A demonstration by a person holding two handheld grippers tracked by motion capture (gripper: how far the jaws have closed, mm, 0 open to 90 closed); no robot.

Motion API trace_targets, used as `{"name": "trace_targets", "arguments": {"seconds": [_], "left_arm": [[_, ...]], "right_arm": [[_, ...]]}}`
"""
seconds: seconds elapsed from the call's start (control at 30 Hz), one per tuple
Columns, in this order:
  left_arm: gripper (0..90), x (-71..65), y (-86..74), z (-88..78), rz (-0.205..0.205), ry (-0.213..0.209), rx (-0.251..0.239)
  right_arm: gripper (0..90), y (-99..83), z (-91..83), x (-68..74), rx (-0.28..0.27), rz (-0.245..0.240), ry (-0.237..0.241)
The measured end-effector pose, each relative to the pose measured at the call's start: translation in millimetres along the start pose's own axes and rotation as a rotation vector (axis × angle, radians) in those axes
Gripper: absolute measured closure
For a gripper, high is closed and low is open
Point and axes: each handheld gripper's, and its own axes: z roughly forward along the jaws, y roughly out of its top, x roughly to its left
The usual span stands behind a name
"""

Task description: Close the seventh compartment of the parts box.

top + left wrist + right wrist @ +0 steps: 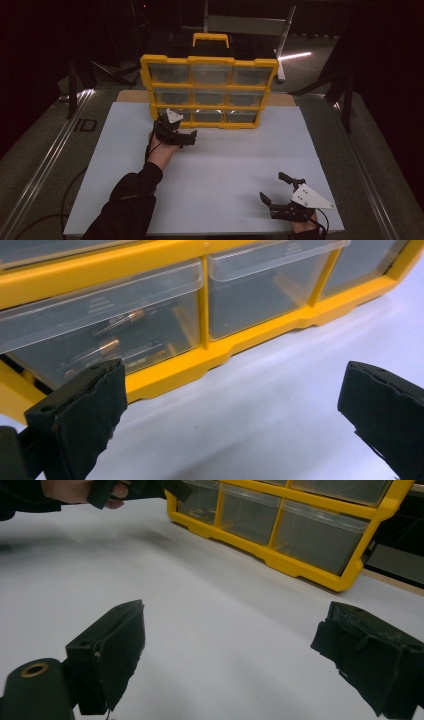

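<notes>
A yellow organizer (210, 88) with clear drawers stands upright at the far edge of the white board (225, 165). My left gripper (177, 131) is at its bottom left corner, jaws wide apart and nothing between them. In the left gripper view, the left gripper (232, 385) faces the bottom left drawer (115, 325), which holds several small metal pieces, above the yellow frame (200, 360). My right gripper (272, 186) rests near the board's front right corner, open and empty. The right gripper (235, 620) looks across bare board toward the organizer (300, 565) and the other hand (75, 490).
The board lies on a grey table (45, 135) with a metal rail (50, 150) along its left side. Dark stands (72, 85) rise at both back corners. A yellow carry handle (211, 37) tops the organizer.
</notes>
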Motion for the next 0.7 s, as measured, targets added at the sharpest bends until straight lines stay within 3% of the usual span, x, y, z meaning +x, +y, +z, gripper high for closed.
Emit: {"name": "trace_targets", "arguments": {"seconds": [0.17, 0.5, 0.7], "left_arm": [[0.0, -2.7, 1.7, -5.0, 0.024, -0.033, 0.008], [0.0, -6.4, 6.2, -13.0, 0.058, -0.05, 0.021], [0.0, -6.7, 6.4, -17.3, 0.061, -0.076, 0.026]], "right_arm": [[10.4, 0.1, -0.4, -0.1, -0.001, -0.001, 0.0], [10.4, 0.6, -0.8, 0.3, 0.0, -0.004, 0.0], [10.4, 0.8, -0.9, 0.7, 0.001, -0.004, 0.0]]}}
